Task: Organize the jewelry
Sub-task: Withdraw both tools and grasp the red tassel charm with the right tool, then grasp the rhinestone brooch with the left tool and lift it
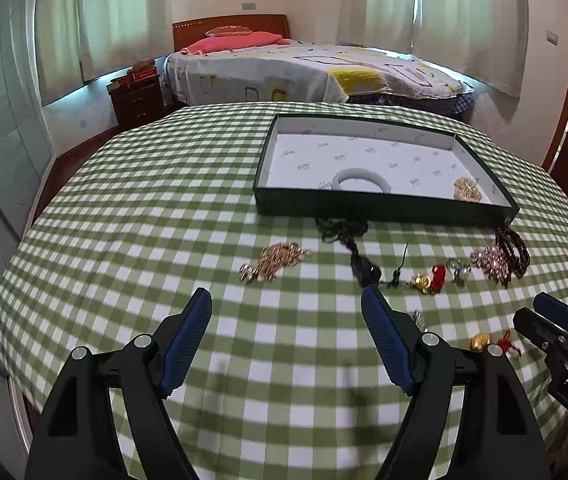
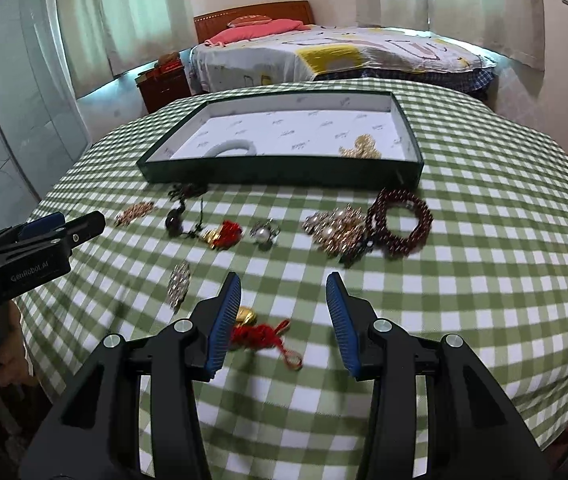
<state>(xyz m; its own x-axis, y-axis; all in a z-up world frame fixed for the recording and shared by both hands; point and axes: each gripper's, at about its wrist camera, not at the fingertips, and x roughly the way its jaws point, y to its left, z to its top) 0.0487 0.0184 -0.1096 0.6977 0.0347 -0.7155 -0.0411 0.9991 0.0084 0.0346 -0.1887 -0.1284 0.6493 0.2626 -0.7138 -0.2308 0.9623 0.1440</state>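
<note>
Green-checked cloth (image 1: 131,208) is covering the table w/ most jewelry still lying loose on it. Dark green tray (image 2: 284,170) is sitting at the far side, already holding a white bangle (image 1: 360,181) and a gold chain cluster (image 1: 467,190).

Left gripper (image 1: 286,300) is hovering w/ jaws spread wide, nothing between them. Right gripper (image 2: 284,284) is hovering w/ jaws partly spread, also pinching nothing; the red-tasselled gold charm (image 2: 261,332) is lying on the cloth just below, partly behind its left finger.

Risks, judged from layout:
- Pieces are crowding each other: pearl cluster (image 2: 334,228) is touching the dark red bead bracelet (image 2: 402,222), so a pinch on one is likely dragging the other along.
- Black cord pendant (image 2: 177,220) is trailing toward a second red charm (image 2: 223,234); cords could be snagging (tangle not confirmable at this res.).
- Loose cloth could be bunching under a low pad and scattering small items, e.g. the pearl ring (image 2: 263,234).
- Grippers are working close together; a collision is possible.

Room: bedroom, bed (image 1: 304,68) w/ patterned cover behind the table, curtained windows (image 1: 95,16), wooden nightstand (image 1: 135,100).
</note>
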